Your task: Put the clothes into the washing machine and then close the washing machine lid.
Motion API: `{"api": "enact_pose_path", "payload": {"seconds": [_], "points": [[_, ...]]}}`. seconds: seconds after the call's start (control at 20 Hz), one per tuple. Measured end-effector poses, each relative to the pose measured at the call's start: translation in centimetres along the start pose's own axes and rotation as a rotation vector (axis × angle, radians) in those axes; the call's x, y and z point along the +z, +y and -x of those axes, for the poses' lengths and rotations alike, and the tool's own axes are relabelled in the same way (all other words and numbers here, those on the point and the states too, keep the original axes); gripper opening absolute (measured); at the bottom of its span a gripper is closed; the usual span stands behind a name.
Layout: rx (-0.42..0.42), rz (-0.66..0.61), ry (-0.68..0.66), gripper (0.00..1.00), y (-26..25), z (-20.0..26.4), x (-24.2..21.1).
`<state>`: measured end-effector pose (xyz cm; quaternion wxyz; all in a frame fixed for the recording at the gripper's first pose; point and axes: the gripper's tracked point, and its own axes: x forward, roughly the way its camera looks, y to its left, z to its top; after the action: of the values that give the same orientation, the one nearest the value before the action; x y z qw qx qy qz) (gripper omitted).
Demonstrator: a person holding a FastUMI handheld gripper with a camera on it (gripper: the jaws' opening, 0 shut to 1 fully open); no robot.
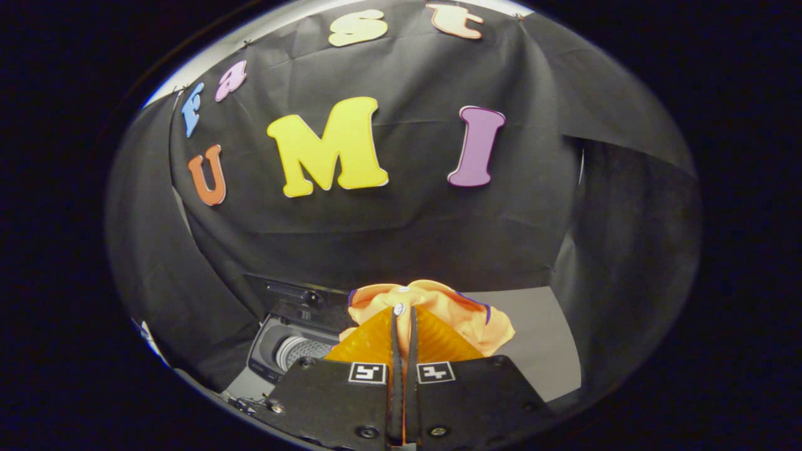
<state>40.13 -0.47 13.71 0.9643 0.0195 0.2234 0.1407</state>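
The gripper [404, 326] has its fingers pressed together on one orange garment [438, 307], bunched at their tips and lifted off the grey table [539, 351]. One washing machine [294, 347] sits open below-left, so I'd say it's mid-carry: next, swing over the drum and let go.
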Motion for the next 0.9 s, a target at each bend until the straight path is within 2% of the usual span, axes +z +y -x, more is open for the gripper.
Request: {"api": "enact_pose_path", "payload": {"seconds": [0.3,0.9], "points": [[0.098,0.051,0.001,0.05,6.9,-0.6,0.9],[0.271,0.148,0.049,0.05,21.0,-4.0,0.0]]}}
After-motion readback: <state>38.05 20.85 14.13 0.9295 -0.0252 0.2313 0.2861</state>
